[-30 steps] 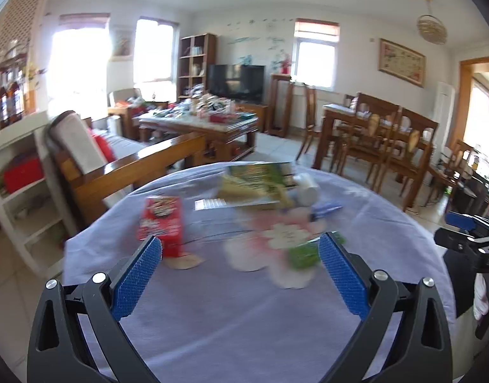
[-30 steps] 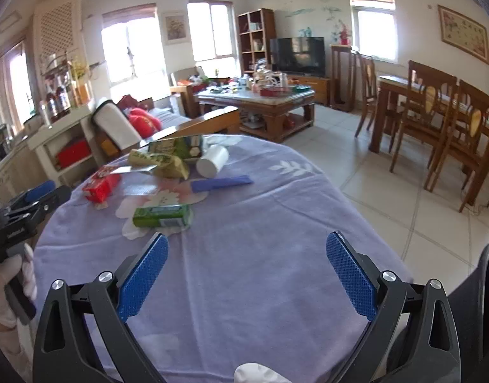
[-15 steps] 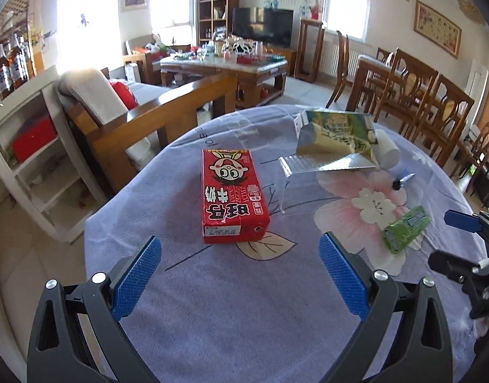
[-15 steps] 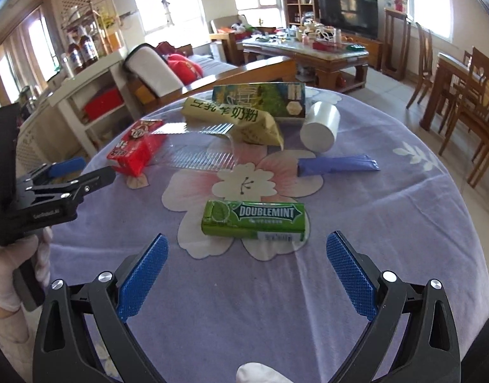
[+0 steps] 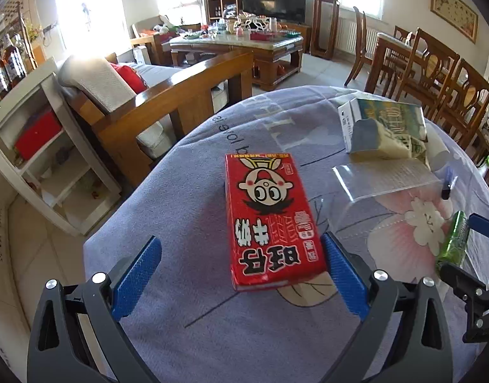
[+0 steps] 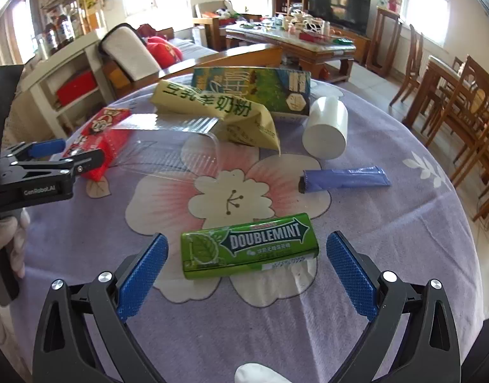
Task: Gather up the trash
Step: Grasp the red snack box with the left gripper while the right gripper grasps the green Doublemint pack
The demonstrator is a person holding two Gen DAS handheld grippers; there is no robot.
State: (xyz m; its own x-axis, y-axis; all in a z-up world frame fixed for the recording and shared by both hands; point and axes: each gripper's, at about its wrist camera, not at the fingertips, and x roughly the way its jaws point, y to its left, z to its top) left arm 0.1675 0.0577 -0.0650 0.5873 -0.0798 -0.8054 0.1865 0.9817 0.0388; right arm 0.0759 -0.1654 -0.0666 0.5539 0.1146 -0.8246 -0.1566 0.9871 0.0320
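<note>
Trash lies on a round table with a lilac flowered cloth (image 6: 388,223). A red milk carton (image 5: 270,217) lies between the tips of my open left gripper (image 5: 241,255), nearer the right finger; it also shows in the right wrist view (image 6: 100,140). A green Doublemint gum pack (image 6: 249,249) lies between the tips of my open right gripper (image 6: 247,258). Further back lie a clear plastic tray (image 6: 171,146), a yellow milk-powder bag (image 6: 218,111), a green box (image 6: 254,86), a white cup on its side (image 6: 325,131) and a purple wrapper (image 6: 343,178).
A wooden sofa (image 5: 167,102) and a white shelf unit (image 5: 43,159) stand beyond the table's far left edge. Wooden dining chairs (image 6: 461,118) stand to the right. A cluttered coffee table (image 5: 238,44) is further back.
Both grippers have moved forward and down toward the table. The red carton now sits between my left fingertips, and the gum pack between my right fingertips. Both stay open.
</note>
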